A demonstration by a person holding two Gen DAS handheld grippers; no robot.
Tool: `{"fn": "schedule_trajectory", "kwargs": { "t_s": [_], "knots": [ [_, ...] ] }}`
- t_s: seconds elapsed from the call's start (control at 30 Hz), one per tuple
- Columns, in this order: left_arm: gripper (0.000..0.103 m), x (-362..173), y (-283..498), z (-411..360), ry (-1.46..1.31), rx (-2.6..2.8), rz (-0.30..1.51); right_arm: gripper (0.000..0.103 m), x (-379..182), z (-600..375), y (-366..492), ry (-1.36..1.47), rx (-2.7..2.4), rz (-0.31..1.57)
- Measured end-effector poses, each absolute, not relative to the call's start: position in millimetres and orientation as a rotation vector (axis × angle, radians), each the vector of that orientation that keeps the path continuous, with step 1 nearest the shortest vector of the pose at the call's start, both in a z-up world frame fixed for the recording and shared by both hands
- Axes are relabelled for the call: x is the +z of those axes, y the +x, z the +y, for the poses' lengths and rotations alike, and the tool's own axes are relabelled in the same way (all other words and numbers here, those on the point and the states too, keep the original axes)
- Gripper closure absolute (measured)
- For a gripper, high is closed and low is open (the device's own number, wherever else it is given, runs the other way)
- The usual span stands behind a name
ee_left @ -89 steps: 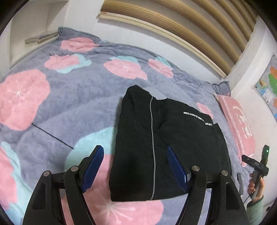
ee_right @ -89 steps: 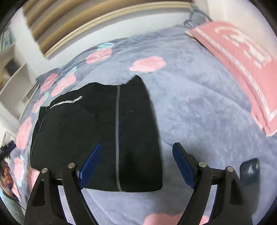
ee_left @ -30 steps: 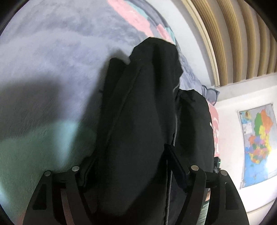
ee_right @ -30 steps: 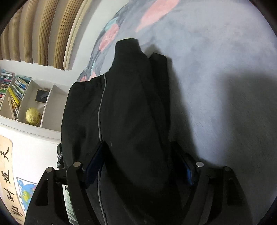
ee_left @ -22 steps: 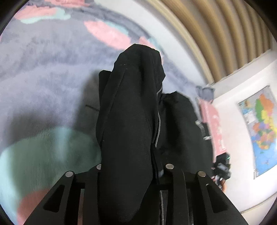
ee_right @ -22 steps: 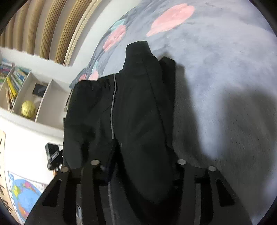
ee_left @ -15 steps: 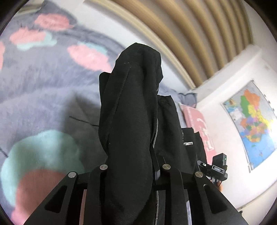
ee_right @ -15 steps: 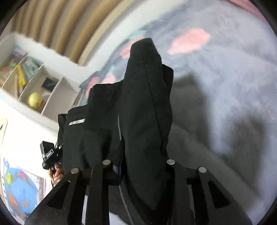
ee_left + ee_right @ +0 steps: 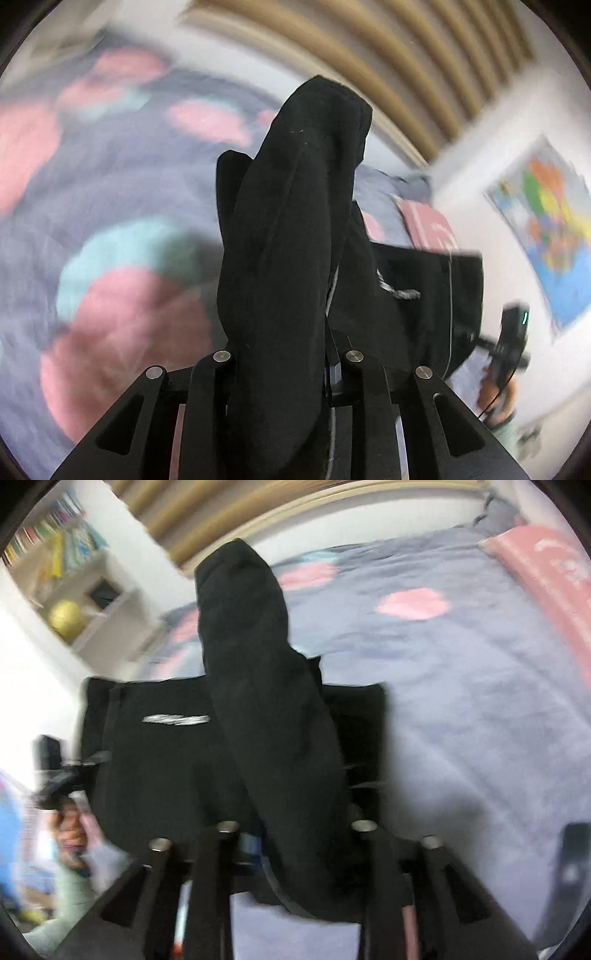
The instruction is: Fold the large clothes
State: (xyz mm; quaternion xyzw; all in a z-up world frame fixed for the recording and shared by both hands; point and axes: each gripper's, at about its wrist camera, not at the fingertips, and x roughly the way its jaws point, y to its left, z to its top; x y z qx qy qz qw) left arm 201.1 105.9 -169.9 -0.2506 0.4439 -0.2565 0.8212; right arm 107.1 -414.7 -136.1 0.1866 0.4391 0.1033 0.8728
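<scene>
A folded black garment [image 9: 280, 258] with a thin grey stripe and a small white logo is lifted off the bed. My left gripper [image 9: 284, 354] is shut on its left edge, and a thick fold stands up between the jaws. My right gripper [image 9: 295, 827] is shut on the right edge of the same garment [image 9: 258, 709], which hangs stretched between the two grippers. The logo [image 9: 175, 719] shows on the hanging part. The fingertips of both grippers are hidden by cloth. Both views are motion-blurred.
A purple-grey bedspread [image 9: 461, 709] with pink and teal flowers lies below. A pink pillow [image 9: 546, 568] lies at the bed's right side. A slatted headboard [image 9: 369, 48], a wall map [image 9: 546, 236] and a white bookshelf [image 9: 74, 590] surround the bed. A dark object [image 9: 572, 853] lies near the right gripper.
Both grippers went down onto the folded garment's two edges, shut on them, and have lifted it up off the bedspread. The views now swing fast, so everything is blurred.
</scene>
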Motion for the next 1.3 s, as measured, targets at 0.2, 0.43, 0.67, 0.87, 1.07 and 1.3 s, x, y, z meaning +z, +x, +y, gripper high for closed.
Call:
{"fn": "schedule_trajectory", "kwargs": {
  "t_s": [0.2, 0.43, 0.67, 0.87, 1.07, 1.3],
  "knots": [
    [0.07, -237.1, 228.8, 139.8, -0.646, -0.482, 1.042, 0.028, -201.8, -471.5, 147.0, 0.583, 0.183, 0.972],
    [0.045, -262.0, 252.6, 130.5, -0.612, -0.519, 1.128, 0.023, -290.5, -497.1, 197.6, 0.856, 0.49, 1.07],
    [0.063, -271.5, 268.6, 123.6, -0.633, -0.532, 1.135, 0.045, -290.0, -456.3, 258.3, 0.824, 0.63, 1.105],
    [0.079, -202.8, 243.8, 110.4, -0.603, -0.638, 0.965, 0.064, -211.6, -441.5, 213.6, 0.714, 0.605, 0.94],
    [0.079, -126.7, 205.3, 89.1, -0.562, -0.726, 0.841, 0.064, -119.0, -420.9, 131.0, 0.566, 0.531, 0.837],
    [0.079, -109.7, 158.2, 84.0, -0.559, -0.794, 0.858, 0.064, -69.6, -447.7, 49.8, 0.58, 0.466, 0.815]
  ]
}}
